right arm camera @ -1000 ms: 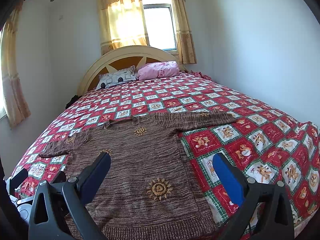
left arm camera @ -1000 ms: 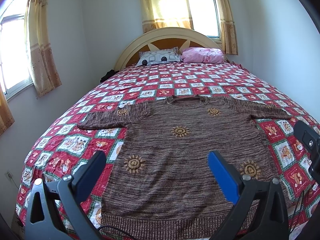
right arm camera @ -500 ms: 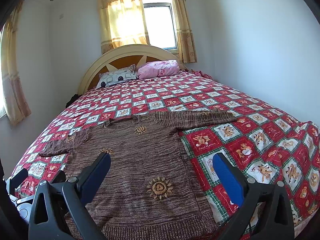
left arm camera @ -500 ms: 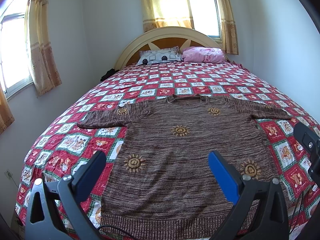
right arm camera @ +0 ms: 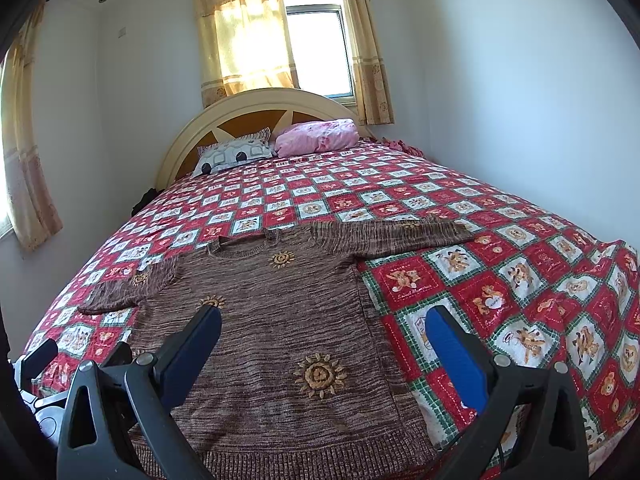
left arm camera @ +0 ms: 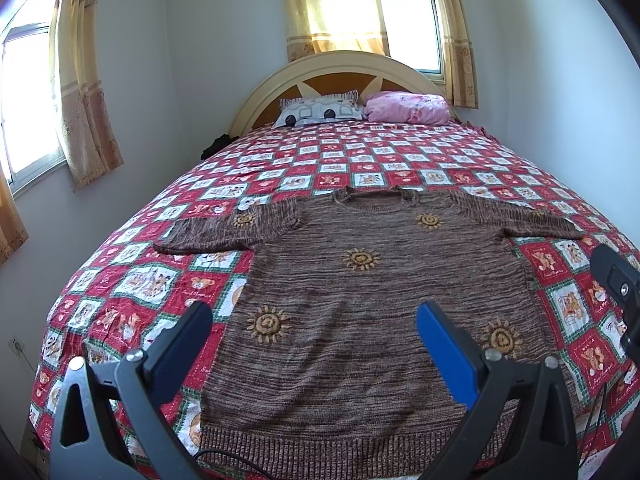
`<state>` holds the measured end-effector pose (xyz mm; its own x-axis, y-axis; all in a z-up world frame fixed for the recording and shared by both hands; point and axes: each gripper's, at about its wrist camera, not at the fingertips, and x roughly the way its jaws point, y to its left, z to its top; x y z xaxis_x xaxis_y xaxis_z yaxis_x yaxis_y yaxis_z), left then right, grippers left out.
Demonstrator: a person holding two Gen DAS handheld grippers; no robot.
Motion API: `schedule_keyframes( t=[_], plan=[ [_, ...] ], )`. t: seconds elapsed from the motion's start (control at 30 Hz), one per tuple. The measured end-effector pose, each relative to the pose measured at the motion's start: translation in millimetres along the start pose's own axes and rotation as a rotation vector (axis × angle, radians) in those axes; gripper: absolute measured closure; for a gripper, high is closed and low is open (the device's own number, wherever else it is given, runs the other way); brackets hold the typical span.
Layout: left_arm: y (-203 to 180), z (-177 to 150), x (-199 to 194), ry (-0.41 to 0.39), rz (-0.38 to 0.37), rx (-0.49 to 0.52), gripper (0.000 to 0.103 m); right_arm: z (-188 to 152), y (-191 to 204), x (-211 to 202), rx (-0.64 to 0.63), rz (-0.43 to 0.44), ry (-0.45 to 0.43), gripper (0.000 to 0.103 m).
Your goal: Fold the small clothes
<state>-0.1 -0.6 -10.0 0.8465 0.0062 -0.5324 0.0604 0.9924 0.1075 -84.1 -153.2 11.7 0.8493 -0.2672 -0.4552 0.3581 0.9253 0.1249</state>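
Both grippers: your left gripper [left arm camera: 312, 344] and right gripper [right arm camera: 322, 344] hold wide-open fingers, gripping nothing.
Change: barely any; sweater [left arm camera: 372, 300] stays flat ahead of your fingers, folding unstarted.

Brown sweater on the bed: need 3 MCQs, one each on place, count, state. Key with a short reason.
1. Where does the brown sweater lie?
A. On the pillows
B. Spread on the checked bedspread, hem nearest the cameras
C. On the floor

2. How many pillows sit at the headboard?
A. One
B. Two
C. Four

3. What state are the left gripper and right gripper in?
A. Both open, holding nothing
B. Both shut on a sleeve
C. Left shut on the hem

Key: 1 B, it lies flat with both sleeves out. 2 B, a patterned pillow beside a pink pillow. 3 A, the fingers stand wide apart above the sweater.
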Motion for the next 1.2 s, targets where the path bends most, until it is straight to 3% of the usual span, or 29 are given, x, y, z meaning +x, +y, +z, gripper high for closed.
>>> schedule_keyframes(
  t=[0.47,0.77,0.93,0.97,1.03,1.2],
  plan=[
    [2.5,-2.5,9.1,0.022,0.000,-0.004,0.000,-0.8,-3.2,8.0,0.007,0.012,0.020,0.001],
    [9.3,-14.4,46.4,0.063,-0.015,0.001,0.000,-3.4,-22.6,38.2,0.020,0.034,0.035,0.001],
    [33.2,-7.0,95.0,0.147,-0.051,-0.051,0.000,3.1,-67.8,73.7,0.109,0.037,0.070,0.005],
    [36.5,-2.8,103.0,0.156,-0.055,-0.060,0.000,8.1,-85.6,83.6,0.157,0.047,0.081,0.009],
    [42.7,7.2,115.2,0.156,-0.051,-0.076,0.000,19.0,-114.9,100.7,0.233,0.053,0.104,0.030],
    [46.9,35.8,150.3,0.119,-0.019,-0.080,0.000,58.8,-184.4,155.6,0.358,0.014,0.170,0.032]
  ],
)
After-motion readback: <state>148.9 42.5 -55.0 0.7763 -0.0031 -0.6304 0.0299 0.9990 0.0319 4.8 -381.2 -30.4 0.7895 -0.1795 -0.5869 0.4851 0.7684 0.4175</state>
